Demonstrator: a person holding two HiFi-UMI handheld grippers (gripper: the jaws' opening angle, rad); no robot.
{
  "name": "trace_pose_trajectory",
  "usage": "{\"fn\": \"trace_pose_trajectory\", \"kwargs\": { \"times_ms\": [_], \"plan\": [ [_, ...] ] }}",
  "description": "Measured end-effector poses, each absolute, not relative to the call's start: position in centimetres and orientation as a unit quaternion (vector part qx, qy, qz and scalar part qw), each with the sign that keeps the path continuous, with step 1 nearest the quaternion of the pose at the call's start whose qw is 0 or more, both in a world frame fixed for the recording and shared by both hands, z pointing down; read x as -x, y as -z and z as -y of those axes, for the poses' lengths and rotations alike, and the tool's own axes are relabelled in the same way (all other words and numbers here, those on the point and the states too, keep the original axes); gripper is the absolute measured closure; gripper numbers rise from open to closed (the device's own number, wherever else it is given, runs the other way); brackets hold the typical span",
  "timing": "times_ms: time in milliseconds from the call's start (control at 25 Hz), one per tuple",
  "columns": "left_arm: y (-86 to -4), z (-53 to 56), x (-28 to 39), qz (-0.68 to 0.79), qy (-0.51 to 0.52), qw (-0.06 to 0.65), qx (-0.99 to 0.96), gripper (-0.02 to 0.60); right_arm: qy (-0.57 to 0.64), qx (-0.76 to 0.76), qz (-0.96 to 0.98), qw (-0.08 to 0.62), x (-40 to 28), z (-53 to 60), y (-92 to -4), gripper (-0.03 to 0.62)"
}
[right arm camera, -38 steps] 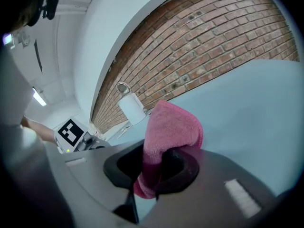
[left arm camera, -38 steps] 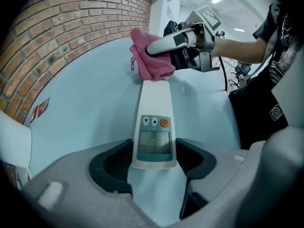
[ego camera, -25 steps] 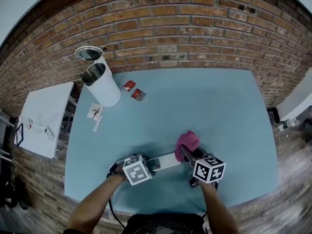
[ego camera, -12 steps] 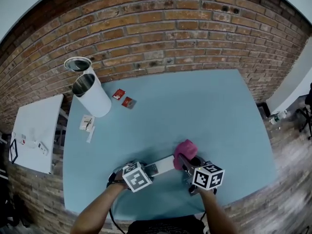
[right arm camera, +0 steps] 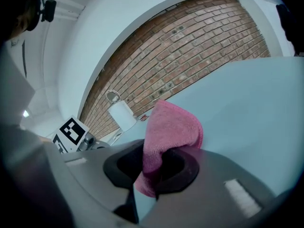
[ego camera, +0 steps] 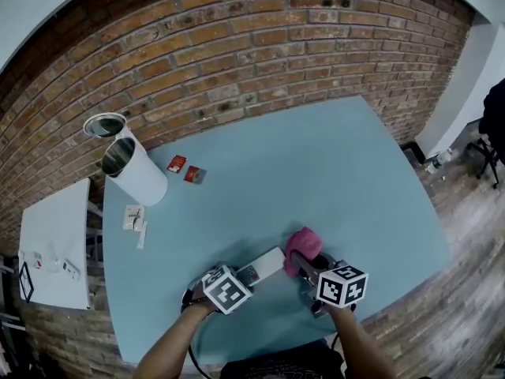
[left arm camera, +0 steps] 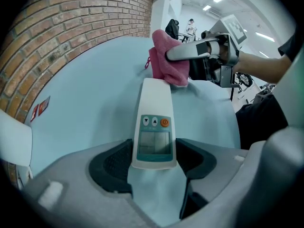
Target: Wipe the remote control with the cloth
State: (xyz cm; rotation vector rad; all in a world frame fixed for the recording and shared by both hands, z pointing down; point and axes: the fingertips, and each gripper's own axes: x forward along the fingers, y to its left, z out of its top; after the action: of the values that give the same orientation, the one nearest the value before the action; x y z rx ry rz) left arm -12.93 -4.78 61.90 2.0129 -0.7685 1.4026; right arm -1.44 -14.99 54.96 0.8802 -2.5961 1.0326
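Against the frame a second ago, we see the left gripper (left arm camera: 154, 161) unmoved, its jaws pressed on the near end of the remote control (left arm camera: 155, 120), which lies flat on the blue table (ego camera: 316, 172) with its screen and buttons up. The right gripper (right arm camera: 154, 167) stays pinched on the pink cloth (right arm camera: 168, 129) and has edged a little toward the remote's far end. The cloth now hangs just beside that end's right corner; whether it touches we cannot tell. The head view itself has swung, so the brick wall (ego camera: 237, 46) and table sit more tilted, and a dark shape (ego camera: 497, 117) has come in at the right edge.

Well apart at the table's far left lie a white cylinder (ego camera: 136, 172) on its side, a round lid (ego camera: 104, 125) beside it, two red packets (ego camera: 177, 163) and a white slip (ego camera: 134, 216); a white side table (ego camera: 54, 243) stands off the left edge. In the head view the left gripper's marker cube (ego camera: 226, 289) hides the remote's near end, and the right gripper's body covers the cloth's lower part.
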Motion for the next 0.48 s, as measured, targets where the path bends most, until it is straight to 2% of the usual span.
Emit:
{"fn": "trace_pose_trajectory", "kwargs": {
  "times_ms": [480],
  "plan": [
    [-61.9, 5.0, 13.0, 0.288, -0.514, 0.272, -0.76, 0.296, -0.358, -0.325, 0.87, 0.097, 1.4, 12.0, -55.3, 0.53]
  ]
}}
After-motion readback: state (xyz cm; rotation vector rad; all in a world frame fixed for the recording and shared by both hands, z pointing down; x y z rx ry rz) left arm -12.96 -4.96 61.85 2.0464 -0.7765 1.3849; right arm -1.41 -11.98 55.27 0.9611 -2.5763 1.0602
